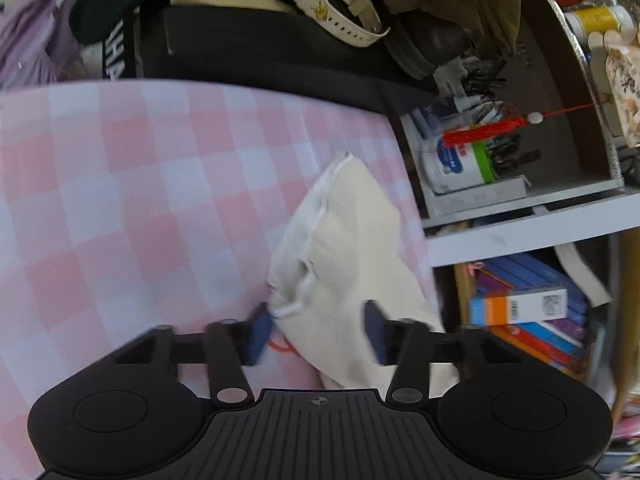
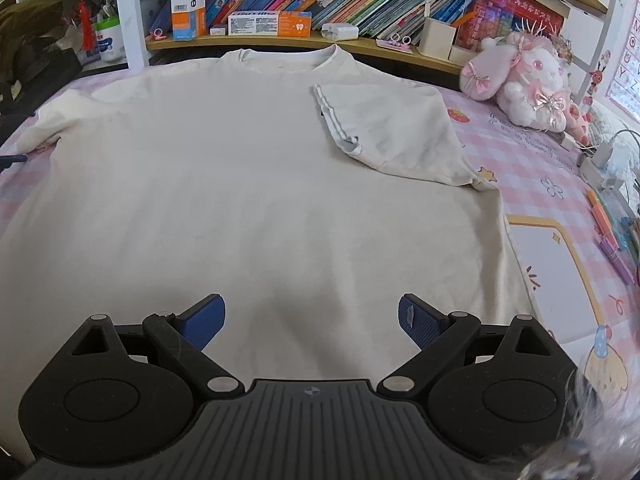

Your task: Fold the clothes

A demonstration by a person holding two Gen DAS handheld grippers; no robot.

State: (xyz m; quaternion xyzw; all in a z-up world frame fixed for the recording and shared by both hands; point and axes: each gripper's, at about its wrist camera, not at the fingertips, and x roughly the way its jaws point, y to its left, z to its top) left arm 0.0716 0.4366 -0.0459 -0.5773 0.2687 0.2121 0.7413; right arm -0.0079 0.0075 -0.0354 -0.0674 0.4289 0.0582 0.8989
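As L tool (image 1: pixel 318 330) straddles sleeve (image 1: pixel 344 240), R tool (image 2: pixel 312 320) open.

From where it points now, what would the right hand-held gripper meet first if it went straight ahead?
Most likely the cream T-shirt: the open right hand-held gripper hangs over its lower body with nothing between. Depth is hard to judge.

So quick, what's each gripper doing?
Left gripper: open around the cream cotton T-shirt's sleeve, not pinching.
Right gripper: open, empty, above the shirt.
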